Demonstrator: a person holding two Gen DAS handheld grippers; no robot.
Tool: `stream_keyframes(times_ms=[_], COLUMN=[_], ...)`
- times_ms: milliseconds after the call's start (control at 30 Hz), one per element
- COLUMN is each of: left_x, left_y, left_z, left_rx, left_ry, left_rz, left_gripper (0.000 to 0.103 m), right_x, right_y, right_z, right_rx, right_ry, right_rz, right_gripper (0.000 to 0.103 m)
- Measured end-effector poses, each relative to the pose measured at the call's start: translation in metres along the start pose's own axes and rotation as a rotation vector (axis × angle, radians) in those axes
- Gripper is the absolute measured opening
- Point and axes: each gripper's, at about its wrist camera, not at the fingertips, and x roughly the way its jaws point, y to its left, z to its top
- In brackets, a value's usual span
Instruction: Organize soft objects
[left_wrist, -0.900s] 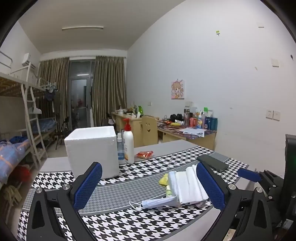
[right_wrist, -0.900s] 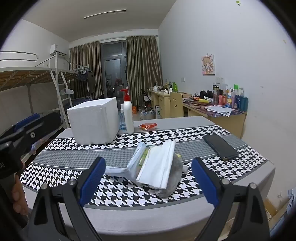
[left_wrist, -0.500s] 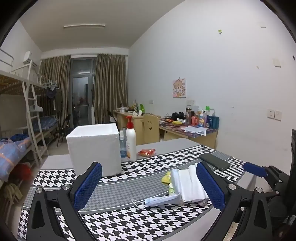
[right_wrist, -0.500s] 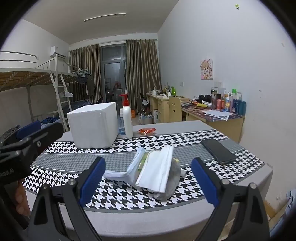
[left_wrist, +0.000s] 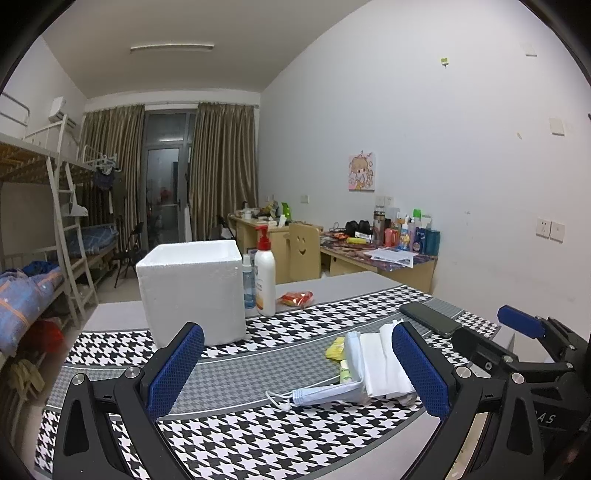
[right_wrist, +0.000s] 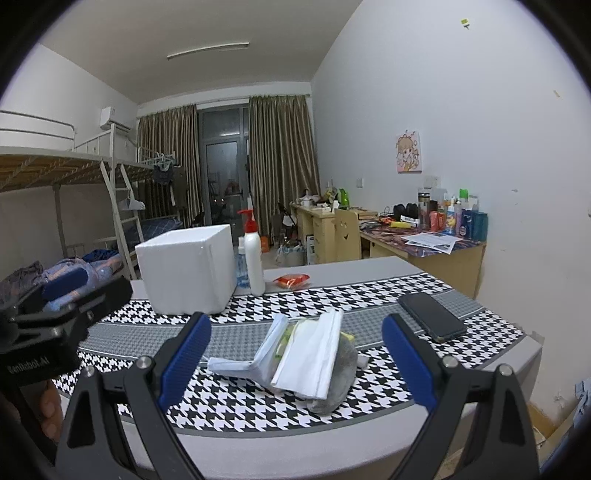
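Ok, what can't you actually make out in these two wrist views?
- Foam box: its inside is hidden by its own walls in both views.
- Soft pile: what lies under the white folded sheets is covered, and the yellow item shows only an edge.
- Pump bottle: label too small to read.
- Small bottle: half hidden behind the pump bottle and box.

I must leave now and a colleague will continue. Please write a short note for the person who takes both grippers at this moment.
Left gripper: open, empty, short of the pile.
Right gripper: open, empty, short of the pile.
Soft things: one pile near the front edge of the houndstooth table cover: a face mask, folded white tissues, a grey cloth underneath, small yellow-green packets between.
White foam box stands behind, open at the top; its inside is not visible.
Done: nothing picked up yet.
Left: the whole pile, probably into the box.
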Motion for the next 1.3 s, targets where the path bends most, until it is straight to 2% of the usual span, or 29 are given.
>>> stream_keyframes(times_ms=[533, 1300], left_x=[0.004, 0.017], left_y=[0.003, 0.002], left_z=[-0.003, -0.003], left_rx=[-0.009, -0.011], left_ry=[0.025, 0.049], left_rz=[-0.005, -0.024], left_gripper=[0.102, 0.102], right_x=[-0.003, 0.009], right_y=[0.003, -0.001], right_z=[0.002, 0.001], right_rx=[-0.013, -0.014], right_ry=[-0.04, -0.002], right_rz=[-0.005, -0.006], right_gripper=[0.096, 0.096])
